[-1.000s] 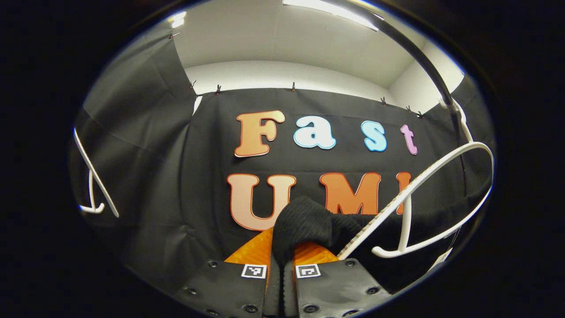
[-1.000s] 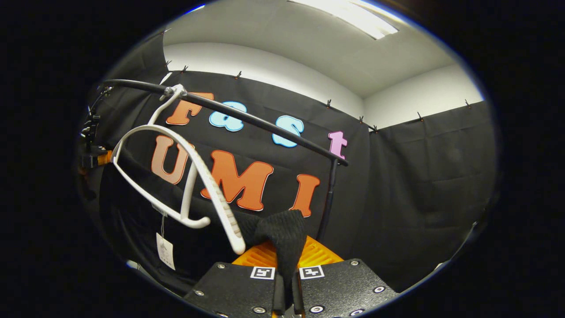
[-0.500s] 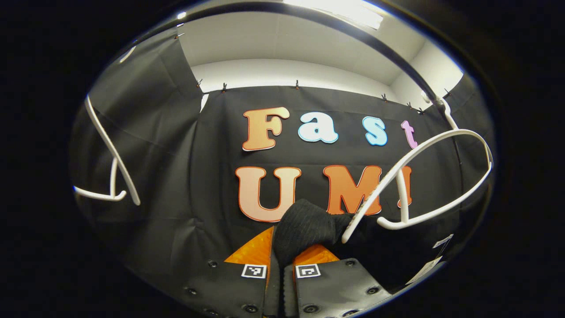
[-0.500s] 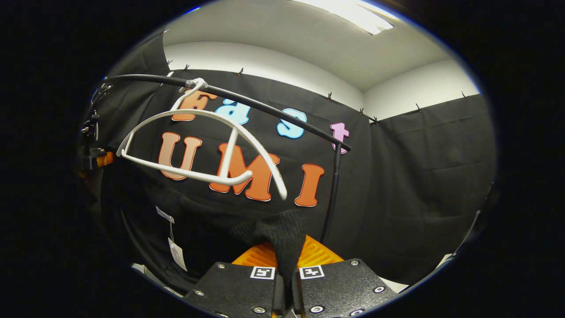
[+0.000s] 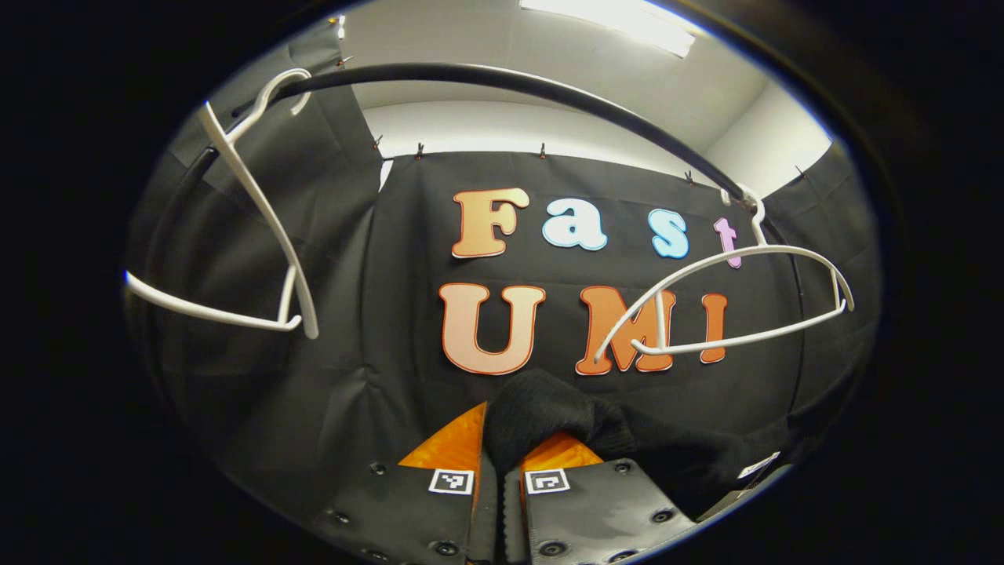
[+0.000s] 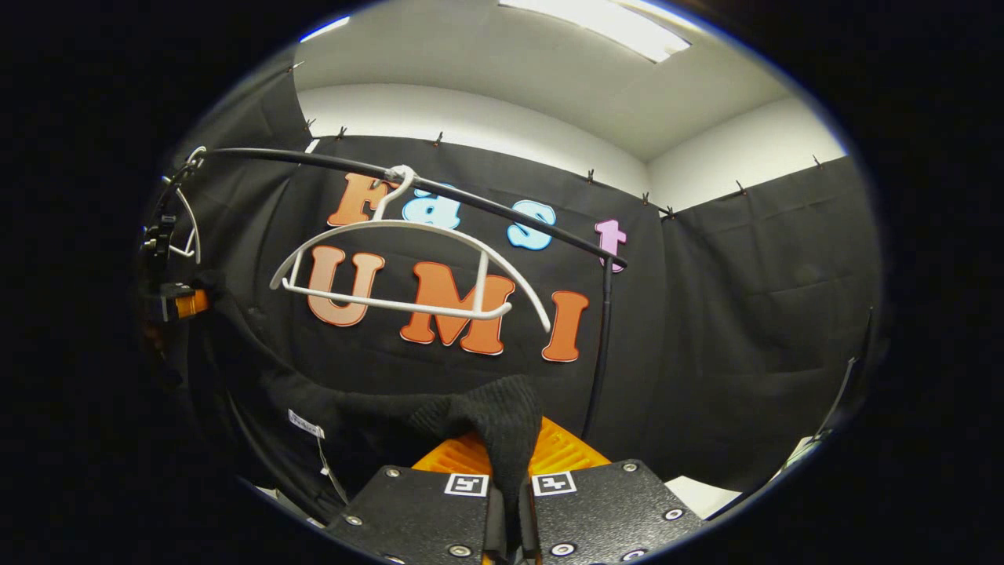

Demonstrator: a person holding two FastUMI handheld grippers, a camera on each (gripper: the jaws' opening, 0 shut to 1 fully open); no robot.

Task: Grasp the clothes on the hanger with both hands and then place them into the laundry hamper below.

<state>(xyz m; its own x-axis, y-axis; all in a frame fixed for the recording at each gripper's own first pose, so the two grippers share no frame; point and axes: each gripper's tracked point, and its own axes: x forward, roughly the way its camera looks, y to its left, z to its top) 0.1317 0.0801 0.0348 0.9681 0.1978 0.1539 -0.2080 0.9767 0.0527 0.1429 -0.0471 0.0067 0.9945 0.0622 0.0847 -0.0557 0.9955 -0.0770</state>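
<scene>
A: Garment free yet?

B: Yes — the black knitted garment (image 5: 541, 408) hangs below the white plastic hanger (image 5: 729, 302) on the black rail (image 5: 502, 77). Lower both ends level, downward to the hamper.

A: Grips?

B: Left hand-held gripper (image 5: 500, 479) is clamped on it; right hand-held gripper (image 6: 510, 490) too — both tilted upward.

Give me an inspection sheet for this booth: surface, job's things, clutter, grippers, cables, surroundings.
Surface: nothing seen.
Job's things: black garment off the white hanger, slung between both grippers below it; hanger bare, hooked on the rail; hamper nothing seen.
Clutter: second bare hanger on the rail; tags dangling from the garment.
Grippers: left gripper and right gripper each shut on a bunch of the garment.
Cables: nothing seen.
Surroundings: black cloth walls, white ceiling with a light panel.
</scene>
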